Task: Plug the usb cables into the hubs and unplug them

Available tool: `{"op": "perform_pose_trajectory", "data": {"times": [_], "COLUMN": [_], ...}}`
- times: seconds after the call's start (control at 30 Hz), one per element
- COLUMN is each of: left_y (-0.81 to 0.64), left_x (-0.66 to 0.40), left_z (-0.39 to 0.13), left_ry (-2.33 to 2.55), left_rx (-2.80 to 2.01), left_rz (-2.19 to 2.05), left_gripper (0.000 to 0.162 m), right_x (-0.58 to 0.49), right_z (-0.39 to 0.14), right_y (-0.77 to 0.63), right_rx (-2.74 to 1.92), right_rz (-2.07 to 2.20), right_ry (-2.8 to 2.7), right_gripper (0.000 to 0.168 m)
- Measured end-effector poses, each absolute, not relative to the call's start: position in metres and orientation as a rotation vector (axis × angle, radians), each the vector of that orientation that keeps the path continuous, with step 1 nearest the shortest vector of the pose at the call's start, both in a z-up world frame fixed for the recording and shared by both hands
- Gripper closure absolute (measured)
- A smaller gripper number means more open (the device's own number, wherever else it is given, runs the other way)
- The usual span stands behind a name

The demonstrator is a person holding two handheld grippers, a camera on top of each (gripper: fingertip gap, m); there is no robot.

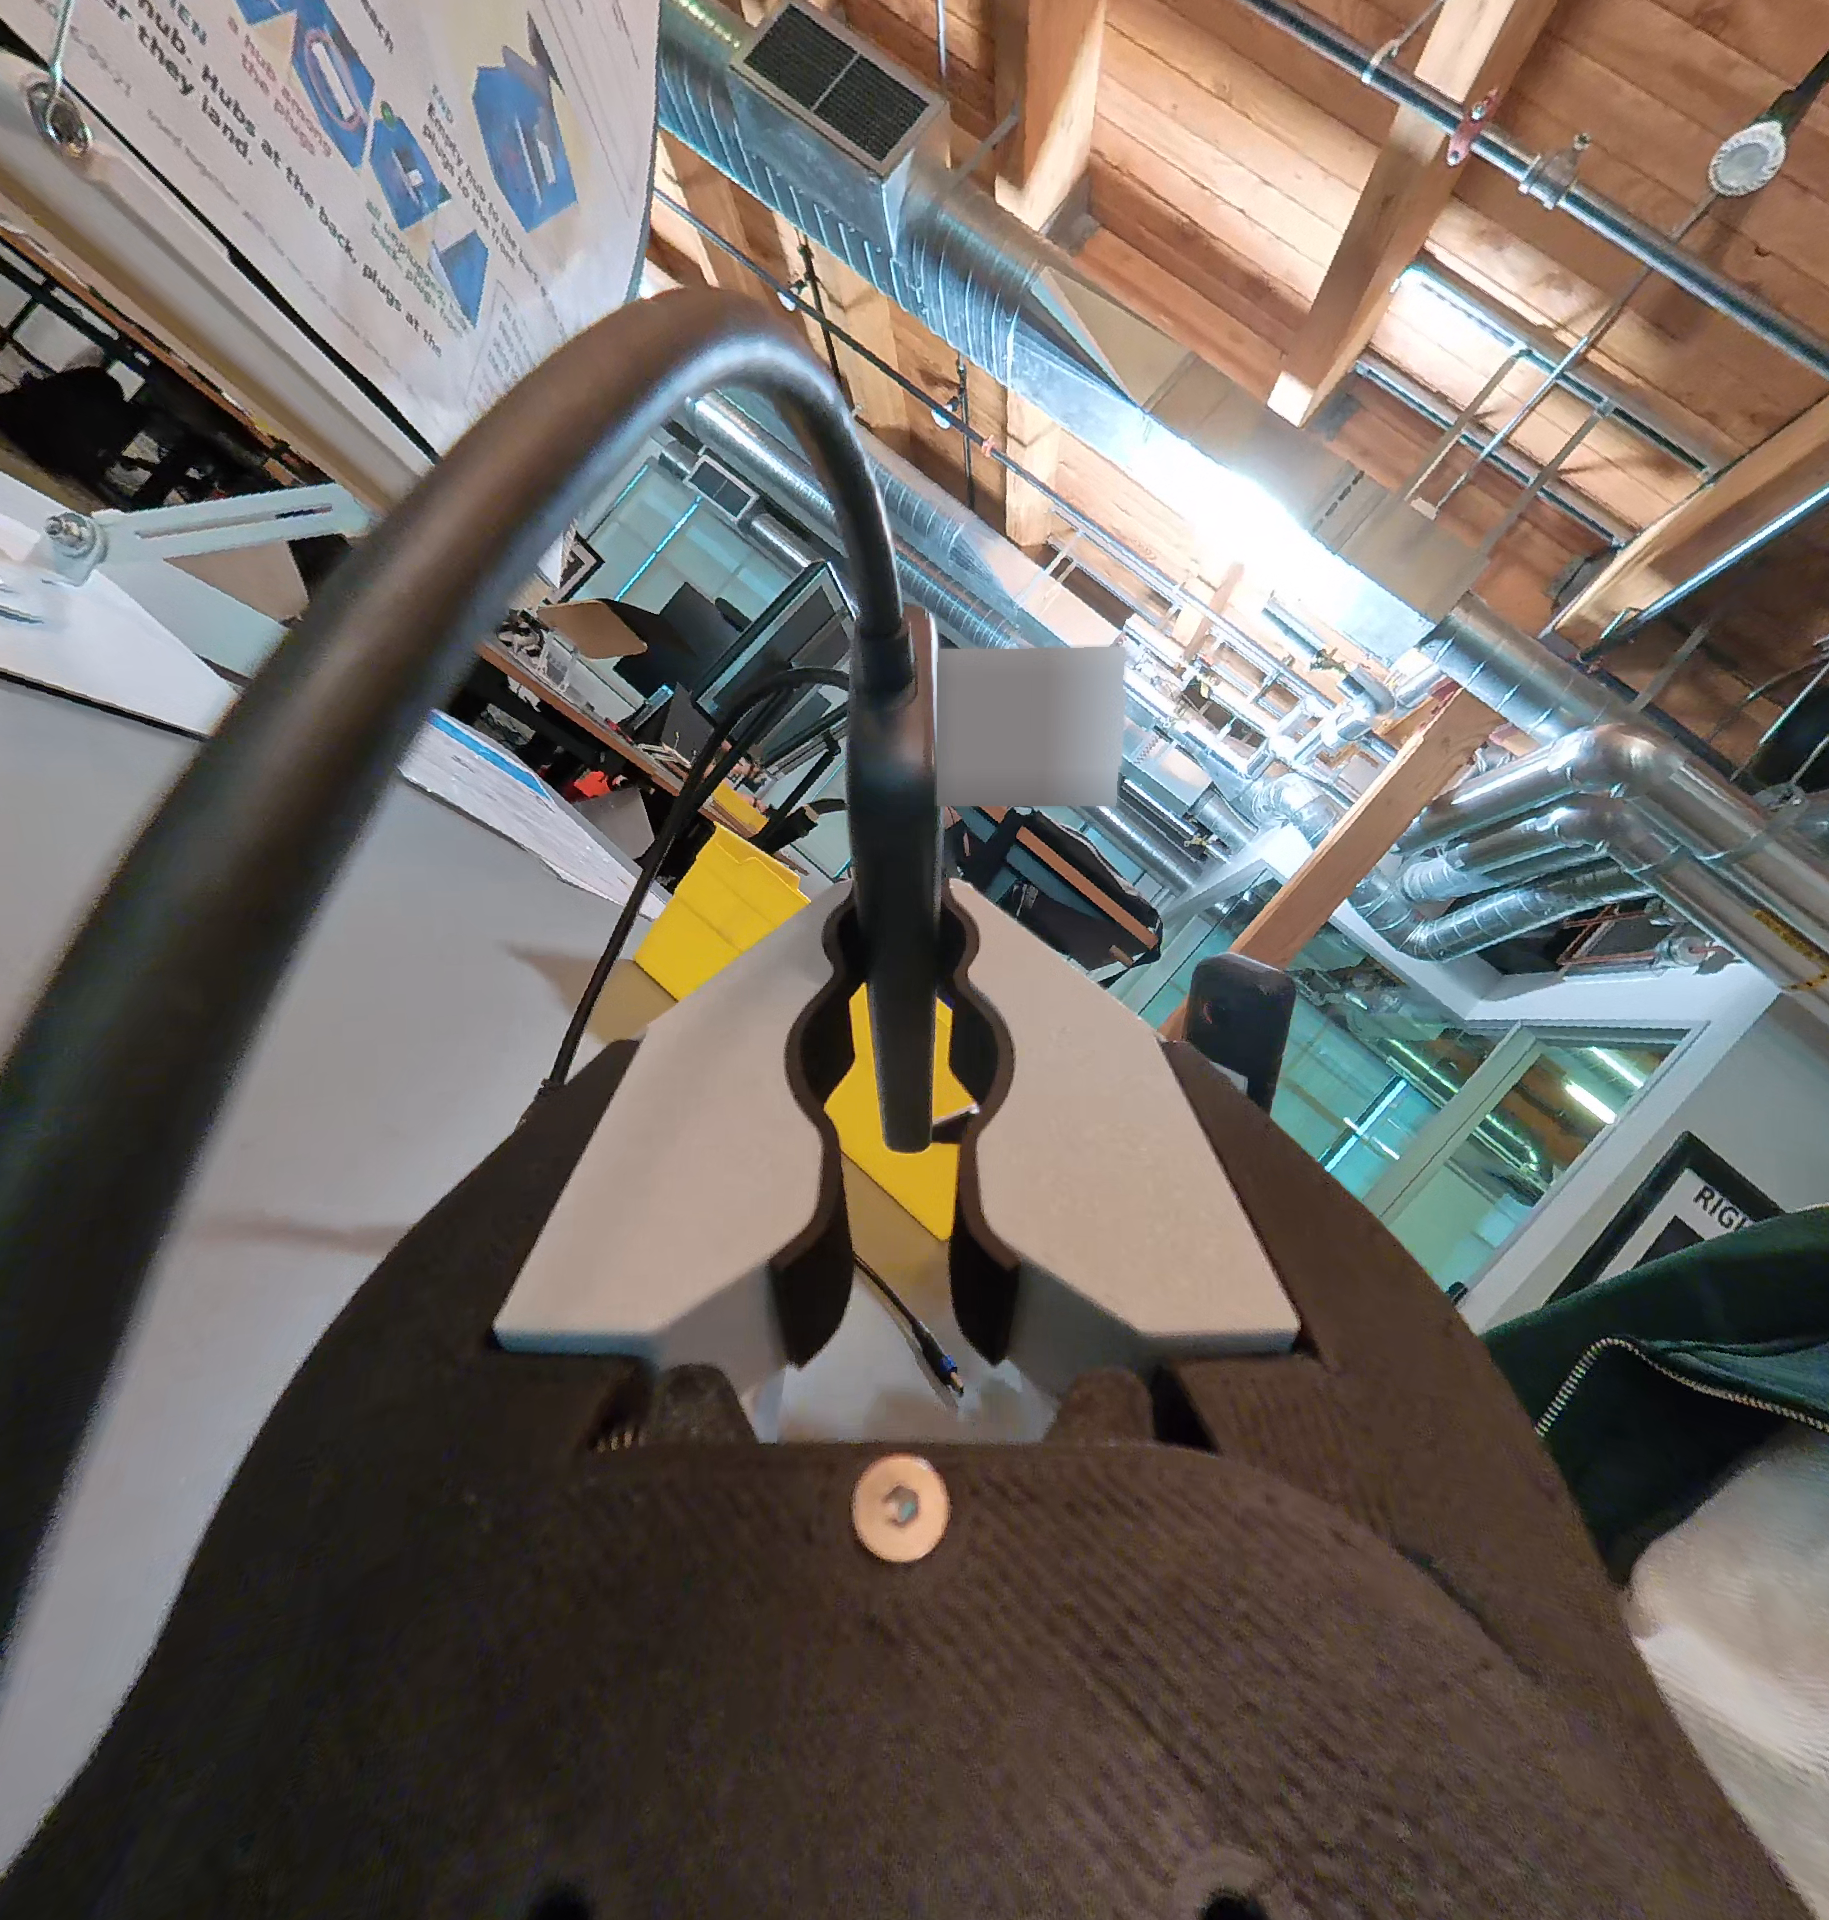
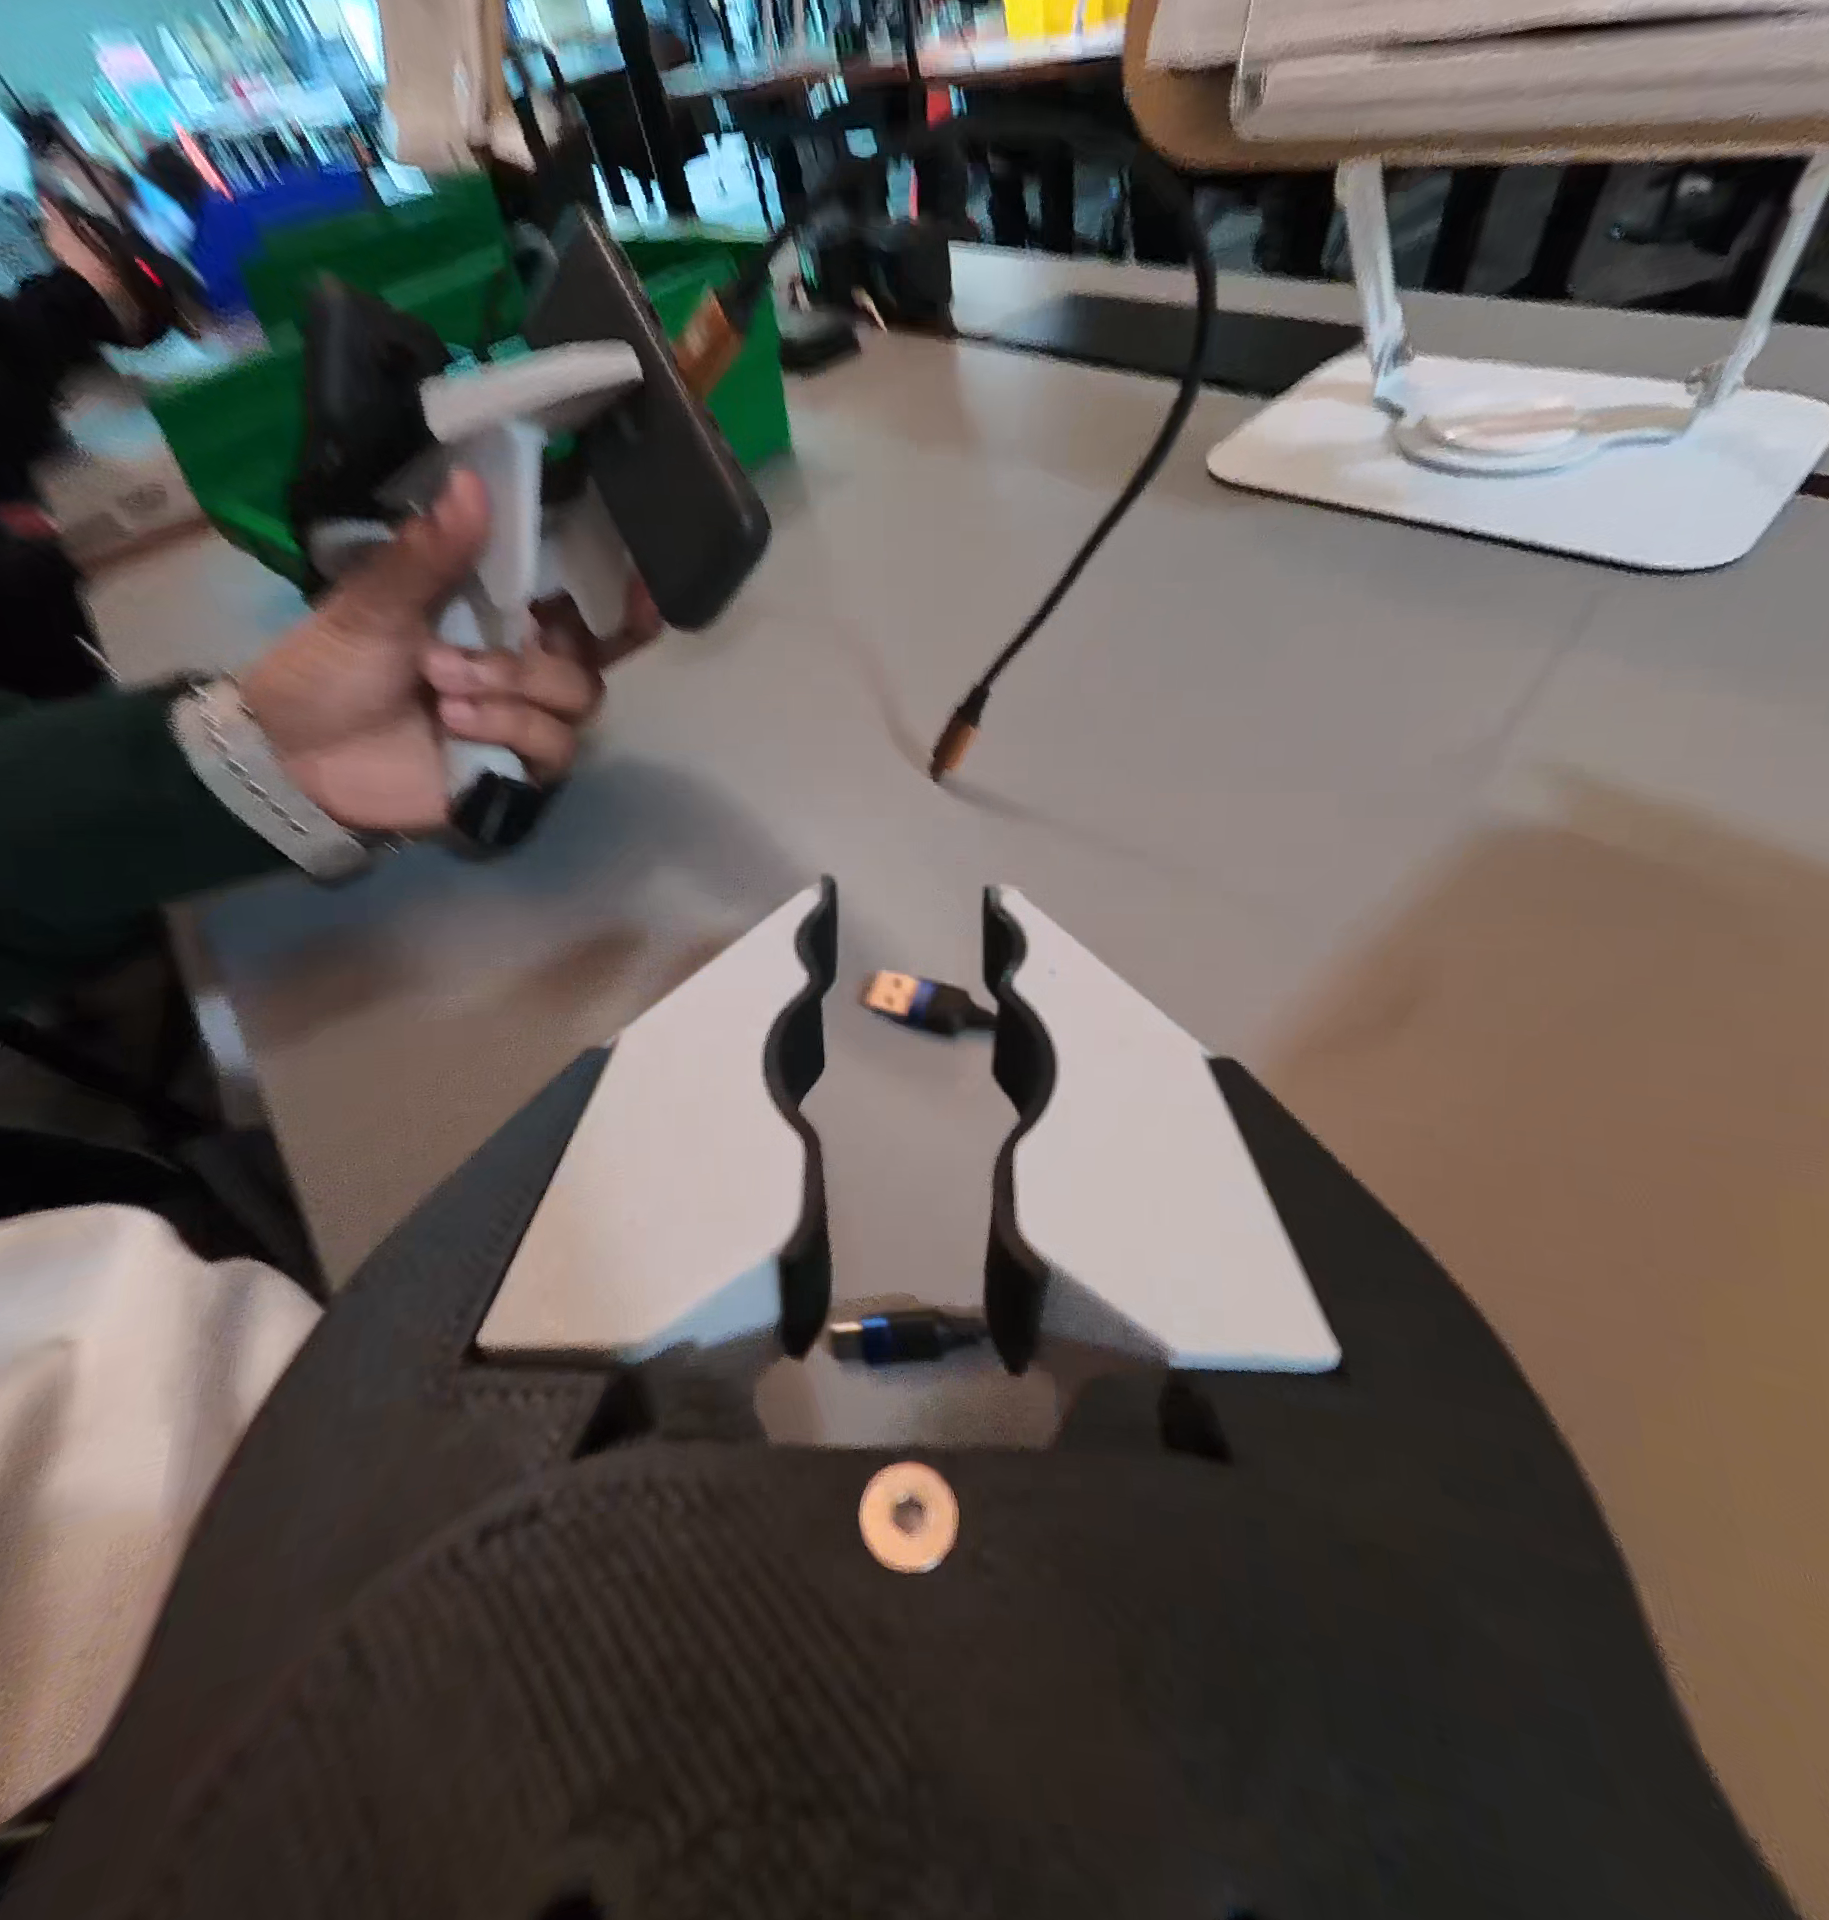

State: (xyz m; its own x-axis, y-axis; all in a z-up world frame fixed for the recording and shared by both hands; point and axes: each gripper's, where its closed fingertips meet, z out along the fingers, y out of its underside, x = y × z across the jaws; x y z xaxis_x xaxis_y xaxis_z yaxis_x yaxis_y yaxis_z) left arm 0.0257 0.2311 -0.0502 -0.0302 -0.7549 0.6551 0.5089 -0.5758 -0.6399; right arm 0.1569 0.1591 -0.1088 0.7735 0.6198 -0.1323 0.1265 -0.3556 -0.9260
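Left wrist view, nearest first: black textured gripper body with a silver screw, then the left gripper (image 1: 894, 997) with grey fingers (image 1: 671, 1174) and wavy black pads. Jaws nearly together, clamped on a slim black hub (image 1: 894, 831) standing on edge between the tips. Thick black cable (image 1: 266, 727) leaving the far end of the hub, arching up and over to the left, blurred near the lens. Camera tilted upward: wooden ceiling beams and silver ducts (image 1: 993, 260) above. Grey table (image 1: 162, 883) on the left, a yellow bin (image 1: 728, 914) beyond the fingertips, a printed poster (image 1: 370, 156) at upper left. Green sleeve (image 1: 1668, 1351) at the right edge. Small plug on a thin cable visible through the gap near the finger bases.

Right wrist view, nearest first: black gripper body and screw, then the right gripper (image 2: 910, 904), jaws apart by a moderate gap, gripping nothing. Blue-and-black USB plug (image 2: 915, 1003) lying on the grey table (image 2: 1305, 779) between the fingertips, apart from both pads. Second blue-and-black plug (image 2: 905, 1333) on the table near the finger bases. Farther off, a black cable with a copper-coloured plug (image 2: 957, 732), tip touching the table. At far left, a hand (image 2: 390, 665) gripping the other gripper's handle, dark hub raised above the table. White stand base (image 2: 1512, 468) at far right, green bins (image 2: 422, 312) behind. Background blurred.
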Motion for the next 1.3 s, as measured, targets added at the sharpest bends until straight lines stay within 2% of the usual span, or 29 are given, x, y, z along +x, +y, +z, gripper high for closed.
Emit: {"op": "perform_pose_trajectory", "data": {"times": [0.2, 0.37, 0.53, 0.6, 0.83, 0.97, 1.3], "left_y": [0.228, 0.224, 0.223, 0.223, 0.224, 0.220, 0.162], "left_x": [0.030, 0.035, 0.035, 0.035, 0.034, 0.037, 0.081], "left_z": [-0.051, -0.052, -0.052, -0.053, -0.053, -0.054, -0.089], "left_ry": [0.294, 0.319, 0.336, 0.333, 0.326, 0.354, 1.014], "left_rx": [-1.329, -1.337, -1.343, -1.345, -1.346, -1.354, -1.535], "left_rz": [-1.770, -1.776, -1.762, -1.763, -1.772, -1.802, -1.625], "left_gripper": [0.153, 0.153, 0.153, 0.153, 0.153, 0.153, 0.152], "right_x": [0.159, 0.147, 0.154, 0.159, 0.151, 0.146, 0.140], "right_z": [-0.170, -0.186, -0.186, -0.181, -0.153, -0.112, -0.048], "right_y": [0.177, 0.182, 0.171, 0.171, 0.162, 0.169, 0.134], "right_rx": [-2.128, -2.215, -2.292, -2.265, -2.146, -1.901, -1.575], "right_rz": [0.228, 0.320, 0.448, 0.413, 0.408, 0.415, 0.363], "right_ry": [-0.791, -0.872, -0.837, -0.793, -0.769, -0.733, -0.976], "right_gripper": [0.132, 0.126, 0.157, 0.166, 0.166, 0.167, 0.167]}}
